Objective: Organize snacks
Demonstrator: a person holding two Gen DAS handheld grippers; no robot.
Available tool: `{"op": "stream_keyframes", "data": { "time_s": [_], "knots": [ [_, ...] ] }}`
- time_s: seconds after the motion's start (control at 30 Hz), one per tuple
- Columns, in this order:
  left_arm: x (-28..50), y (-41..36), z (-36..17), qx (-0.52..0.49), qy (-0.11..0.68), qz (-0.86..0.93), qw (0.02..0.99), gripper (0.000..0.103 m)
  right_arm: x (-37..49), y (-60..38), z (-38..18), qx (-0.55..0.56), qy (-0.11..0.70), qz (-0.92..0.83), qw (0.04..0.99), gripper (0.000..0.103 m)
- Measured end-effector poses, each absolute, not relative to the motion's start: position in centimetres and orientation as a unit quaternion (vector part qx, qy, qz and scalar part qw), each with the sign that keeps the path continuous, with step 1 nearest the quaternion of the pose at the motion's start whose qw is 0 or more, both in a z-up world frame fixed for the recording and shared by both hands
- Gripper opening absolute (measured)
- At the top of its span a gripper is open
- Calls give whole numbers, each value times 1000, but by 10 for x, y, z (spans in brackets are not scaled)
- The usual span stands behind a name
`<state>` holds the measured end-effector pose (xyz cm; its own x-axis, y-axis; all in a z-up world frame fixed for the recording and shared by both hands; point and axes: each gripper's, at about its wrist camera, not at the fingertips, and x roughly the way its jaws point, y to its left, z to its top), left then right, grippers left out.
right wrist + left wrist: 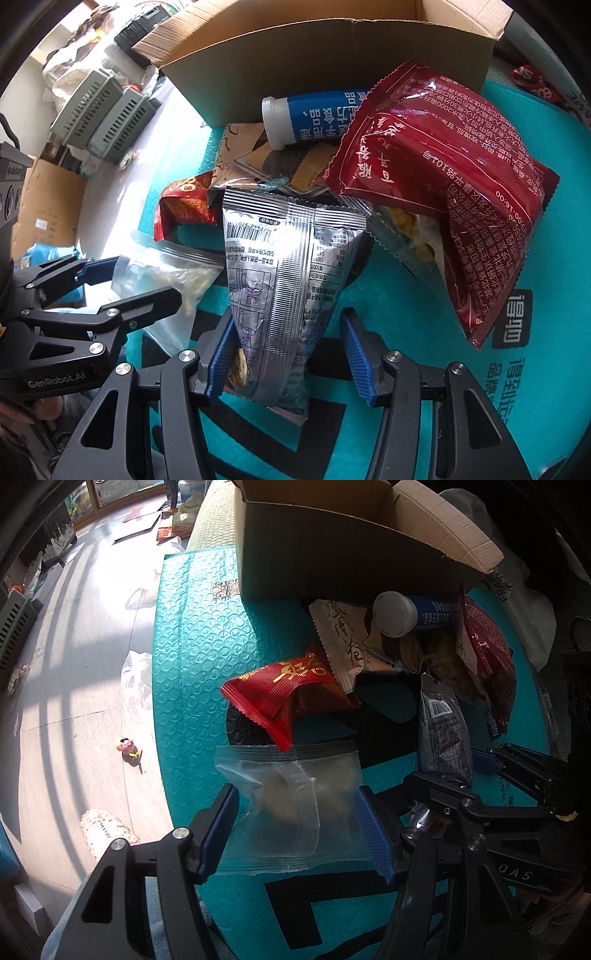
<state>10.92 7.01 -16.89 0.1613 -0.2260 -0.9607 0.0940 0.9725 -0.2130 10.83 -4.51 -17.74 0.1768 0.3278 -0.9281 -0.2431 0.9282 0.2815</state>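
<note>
- Snacks: my left hand-held gripper [297,827] straddles the clear packet [291,805], jaws apart; its slick film could slip out on closing.
- My right hand-held gripper [286,354] straddles the silver bag [291,280], unclamped; lifting may topple the red bag [450,184].

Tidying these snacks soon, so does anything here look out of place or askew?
The blue-labelled bottle lies on its side atop the packets, against the cardboard box. A small pink toy sits on the floor.
</note>
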Motion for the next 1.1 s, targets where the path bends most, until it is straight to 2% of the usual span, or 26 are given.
{"op": "stream_keyframes", "data": {
  "time_s": [0.27, 0.4, 0.47, 0.97, 1.03, 1.1],
  "knots": [
    [101, 73, -163, -66, 628, -116, 767, 64, 105, -35, -175, 6, 618, 179, 765, 55],
    [102, 65, -163, -58, 624, -119, 770, 64, 101, -39, -175, -4, 618, 170, 768, 41],
    [103, 62, -165, -56, 629, -114, 767, 64, 99, -41, -174, -7, 617, 166, 769, 40],
    [117, 35, -182, -34, 627, -101, 772, 72, 89, -62, -174, 10, 611, 162, 775, 38],
    [116, 29, -184, -9, 618, -88, 781, 72, 87, -59, -173, 7, 611, 159, 776, 38],
    [116, 22, -186, 25, 615, -77, 784, 64, 86, -58, -172, 5, 610, 158, 777, 38]
  ]
}}
